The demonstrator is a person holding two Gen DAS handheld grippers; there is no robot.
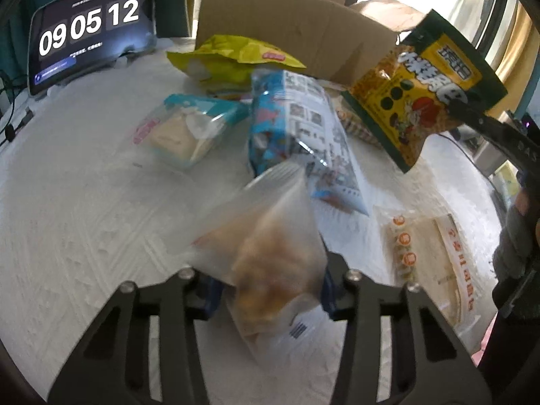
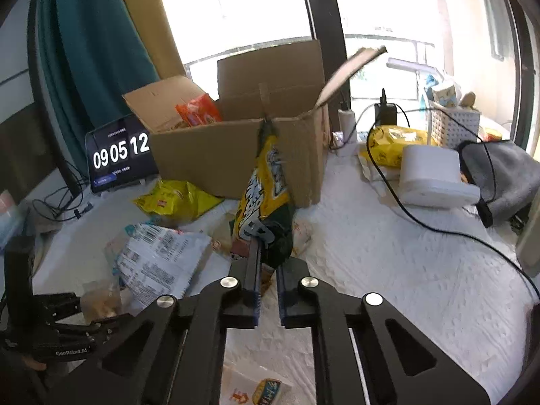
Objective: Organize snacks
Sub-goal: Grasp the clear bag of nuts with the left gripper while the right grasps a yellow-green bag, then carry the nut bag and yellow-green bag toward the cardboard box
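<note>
At the frame's lower centre, the left hand-held gripper [image 1: 273,293] pinched a frosted, translucent bag [image 1: 270,253] of golden snacks. The right hand-held gripper [image 2: 266,246], nearly closed, gripped a yellow-green packet [image 2: 266,195] upright before the cardboard box [image 2: 216,155].

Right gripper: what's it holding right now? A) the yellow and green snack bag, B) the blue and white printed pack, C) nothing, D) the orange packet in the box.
A: the right gripper is clamped on the lower end of the yellow and green snack bag, which stands up in front of the cardboard box, off the table.
</note>
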